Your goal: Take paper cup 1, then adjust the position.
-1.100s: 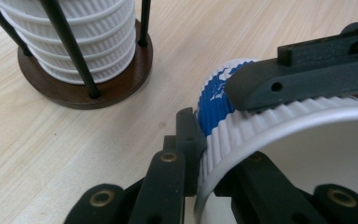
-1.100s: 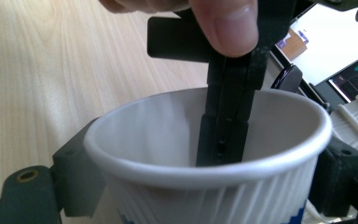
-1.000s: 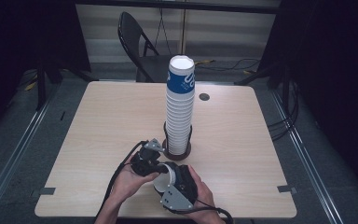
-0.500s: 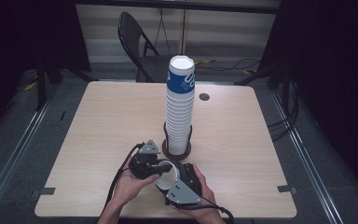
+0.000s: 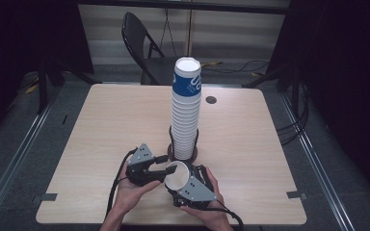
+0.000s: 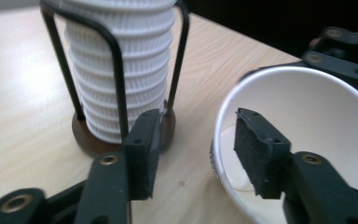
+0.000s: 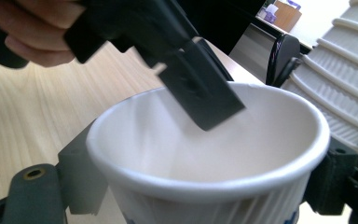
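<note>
Top cup of the stack (image 5: 187, 82): white marks on a blue band, too small to read.
Readable text elsewhere: none.

You face a pale wood-grain surface (image 5: 106, 125), squarish with rounded corners. Near its middle stands a dark round base with black wire uprights (image 5: 171, 147), which holds a tall stack of white ribbed paper cups (image 5: 186, 115). A small dark round disc (image 5: 211, 100) sits toward the far edge.
</note>
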`<move>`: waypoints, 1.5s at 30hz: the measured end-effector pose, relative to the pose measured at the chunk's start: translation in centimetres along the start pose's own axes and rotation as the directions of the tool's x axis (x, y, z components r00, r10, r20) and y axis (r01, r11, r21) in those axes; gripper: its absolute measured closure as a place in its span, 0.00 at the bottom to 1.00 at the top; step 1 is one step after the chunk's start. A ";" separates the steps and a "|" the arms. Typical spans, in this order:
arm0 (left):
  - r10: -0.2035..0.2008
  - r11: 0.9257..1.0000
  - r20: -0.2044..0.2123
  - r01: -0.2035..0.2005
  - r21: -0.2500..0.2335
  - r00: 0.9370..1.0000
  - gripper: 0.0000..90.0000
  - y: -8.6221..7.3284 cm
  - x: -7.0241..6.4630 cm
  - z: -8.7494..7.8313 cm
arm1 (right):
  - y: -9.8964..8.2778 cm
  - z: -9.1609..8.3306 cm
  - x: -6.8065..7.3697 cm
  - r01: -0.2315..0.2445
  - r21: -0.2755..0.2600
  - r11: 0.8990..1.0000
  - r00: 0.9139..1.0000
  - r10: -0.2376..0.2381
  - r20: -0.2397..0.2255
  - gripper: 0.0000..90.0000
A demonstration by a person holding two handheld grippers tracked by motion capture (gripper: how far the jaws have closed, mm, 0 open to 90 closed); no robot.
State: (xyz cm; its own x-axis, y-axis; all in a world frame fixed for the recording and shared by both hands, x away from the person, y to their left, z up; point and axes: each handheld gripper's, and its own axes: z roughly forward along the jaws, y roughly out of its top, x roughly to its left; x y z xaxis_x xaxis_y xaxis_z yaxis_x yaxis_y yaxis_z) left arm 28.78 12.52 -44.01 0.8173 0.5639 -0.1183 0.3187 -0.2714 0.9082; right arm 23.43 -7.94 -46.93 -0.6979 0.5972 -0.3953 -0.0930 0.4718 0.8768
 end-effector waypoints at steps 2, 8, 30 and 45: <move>-0.001 1.000 -0.007 0.001 -0.027 1.000 0.51 -0.2 0.0 -0.3 | -0.2 -0.1 -0.3 -0.035 -0.003 0.999 0.999 0.035 -0.002 0.19; -0.017 0.994 -0.039 0.013 -0.105 0.999 0.40 -0.7 0.6 -1.0 | -0.7 -0.2 -1.2 -0.115 -0.001 0.993 0.993 0.115 0.011 0.19; -0.084 0.986 -0.145 0.061 -0.154 0.986 0.24 -4.6 2.1 -2.1 | -2.4 -1.7 -6.0 -0.328 -0.021 0.944 0.932 0.328 0.153 0.19; -0.083 0.985 -0.236 0.044 -0.166 0.968 0.18 -6.7 2.3 -2.5 | -3.2 -2.3 -11.8 -0.420 -0.056 0.906 0.863 0.418 0.283 0.19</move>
State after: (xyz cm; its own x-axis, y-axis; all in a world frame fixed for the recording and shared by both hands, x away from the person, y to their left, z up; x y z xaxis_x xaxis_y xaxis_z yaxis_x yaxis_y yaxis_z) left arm 27.31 17.61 -49.40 0.6521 0.7522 -0.0951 0.2704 -0.1135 0.9560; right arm 30.32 -18.01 -44.46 -0.4407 0.8962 -0.0520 0.1690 0.1397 0.9757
